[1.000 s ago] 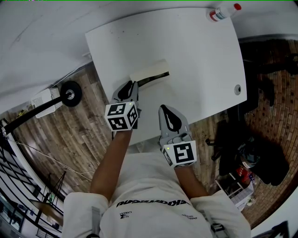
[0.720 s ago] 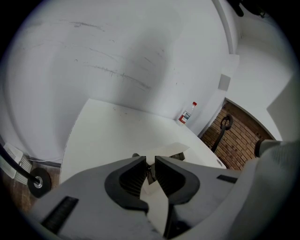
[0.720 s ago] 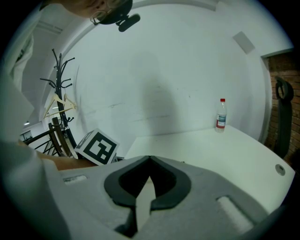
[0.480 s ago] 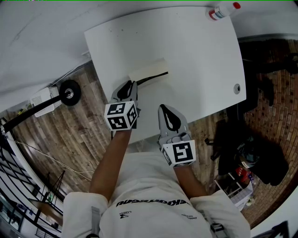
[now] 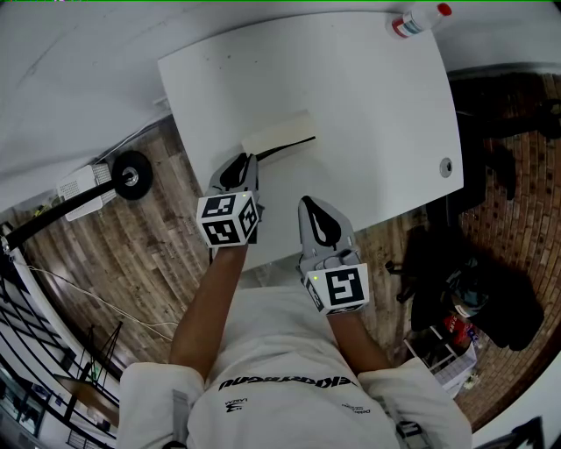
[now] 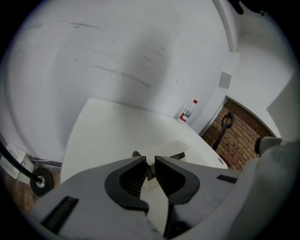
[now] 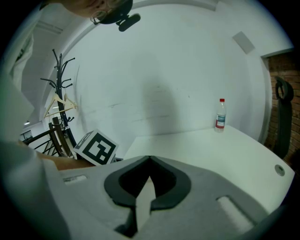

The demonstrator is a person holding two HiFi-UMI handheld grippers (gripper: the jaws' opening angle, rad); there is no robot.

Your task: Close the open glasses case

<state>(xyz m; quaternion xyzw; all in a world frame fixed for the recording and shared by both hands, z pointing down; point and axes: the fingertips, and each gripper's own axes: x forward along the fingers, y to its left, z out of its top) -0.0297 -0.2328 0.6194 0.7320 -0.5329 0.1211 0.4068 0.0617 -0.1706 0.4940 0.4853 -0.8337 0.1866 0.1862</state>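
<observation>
The glasses case point(image 5: 279, 138) lies near the middle of the white table point(image 5: 368, 105), its cream lid partly raised over a dark inside. In the left gripper view the glasses case point(image 6: 171, 150) shows just beyond the jaw tips. My left gripper point(image 5: 243, 168) hovers at the case's near left end, its jaws a narrow gap apart with nothing between them point(image 6: 150, 165). My right gripper point(image 5: 318, 217) stays back over the table's near edge, shut and empty point(image 7: 149, 161), apart from the case.
A small bottle point(image 5: 421, 21) with a red cap stands at the table's far right corner. A cable hole point(image 5: 447, 167) sits near the right edge. A black wheel point(image 5: 131, 173) rests on the wooden floor to the left, dark clutter to the right.
</observation>
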